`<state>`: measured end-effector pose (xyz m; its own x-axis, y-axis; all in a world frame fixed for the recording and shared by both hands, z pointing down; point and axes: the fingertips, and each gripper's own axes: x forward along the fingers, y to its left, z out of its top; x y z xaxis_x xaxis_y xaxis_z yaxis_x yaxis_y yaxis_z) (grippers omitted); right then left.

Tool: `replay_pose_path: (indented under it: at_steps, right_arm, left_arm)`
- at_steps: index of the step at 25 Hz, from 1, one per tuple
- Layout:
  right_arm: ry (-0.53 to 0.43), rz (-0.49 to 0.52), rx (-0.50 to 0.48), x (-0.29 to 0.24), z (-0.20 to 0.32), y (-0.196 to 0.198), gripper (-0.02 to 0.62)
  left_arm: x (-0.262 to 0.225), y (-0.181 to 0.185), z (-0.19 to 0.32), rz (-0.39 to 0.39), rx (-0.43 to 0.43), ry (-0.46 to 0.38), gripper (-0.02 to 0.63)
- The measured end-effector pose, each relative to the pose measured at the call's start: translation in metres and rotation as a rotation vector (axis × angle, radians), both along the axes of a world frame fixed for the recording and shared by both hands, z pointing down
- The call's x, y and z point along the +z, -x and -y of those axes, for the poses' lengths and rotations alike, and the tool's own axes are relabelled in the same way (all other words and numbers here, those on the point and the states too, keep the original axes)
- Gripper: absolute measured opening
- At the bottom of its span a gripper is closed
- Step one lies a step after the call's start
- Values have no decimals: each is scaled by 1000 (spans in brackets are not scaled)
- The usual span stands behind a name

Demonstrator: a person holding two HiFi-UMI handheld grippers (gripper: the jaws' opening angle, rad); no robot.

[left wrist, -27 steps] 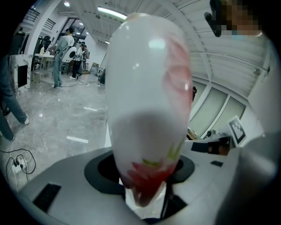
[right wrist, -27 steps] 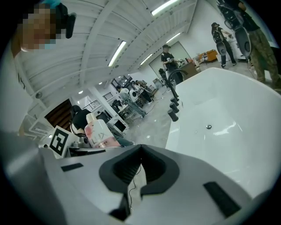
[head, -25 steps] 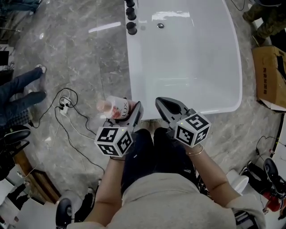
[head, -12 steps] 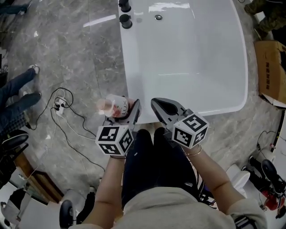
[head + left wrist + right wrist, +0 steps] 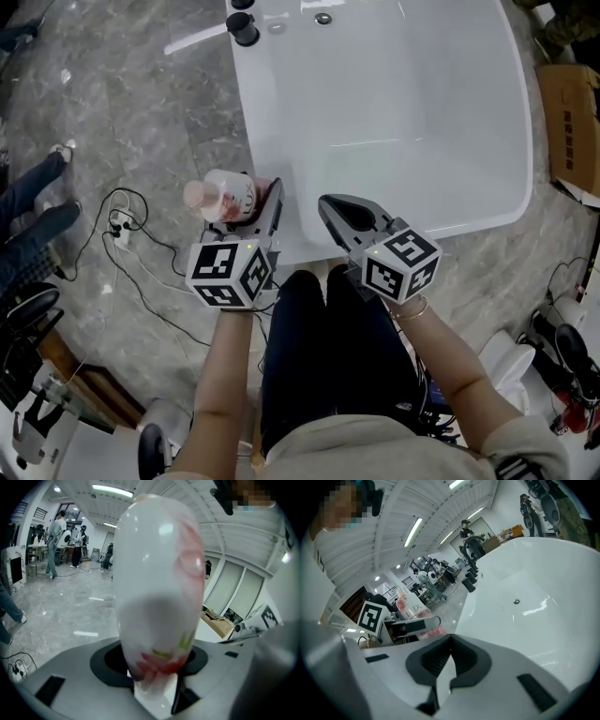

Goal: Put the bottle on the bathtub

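Note:
A white bottle (image 5: 222, 195) with a pink cap and red flower print lies in my left gripper (image 5: 246, 202), whose jaws are shut on it. It hangs over the floor just left of the white bathtub's near left rim (image 5: 281, 236). The bottle (image 5: 159, 588) fills the left gripper view, seated between the pads of the left gripper (image 5: 157, 670). My right gripper (image 5: 330, 204) is shut with nothing in it, over the tub's near rim. In the right gripper view its jaws (image 5: 446, 645) meet before the tub's basin (image 5: 534, 597), and the bottle (image 5: 414, 614) shows at left.
Black tap knobs (image 5: 243, 28) and a drain (image 5: 323, 18) sit at the tub's far end. Cables and a power strip (image 5: 122, 223) lie on the marble floor at left, by a person's legs (image 5: 37, 192). A cardboard box (image 5: 569, 122) stands at right.
Both grippers have sunk toward the tub's near rim. The left one has drifted left with the bottle still in it. The tub now fills more of the head view.

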<state>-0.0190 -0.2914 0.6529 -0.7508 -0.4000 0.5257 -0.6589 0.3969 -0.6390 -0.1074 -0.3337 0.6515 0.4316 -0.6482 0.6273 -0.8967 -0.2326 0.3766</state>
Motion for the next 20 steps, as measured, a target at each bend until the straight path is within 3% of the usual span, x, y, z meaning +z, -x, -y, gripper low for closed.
replay_pose_path:
  at_steps: [8,14,20]
  right_arm:
    - [-36,5,6,22,37,2,-2]
    - [-100,-11,-22,23,59,4,-2]
    - [-112,-47,66,34,80,-18,-2]
  left_arm:
    - [15,-5,53,11,-67,-63,236]
    - [23,-9,77,99,-52,-112,236]
    - [32,-8,96,160,-102,-138,236]
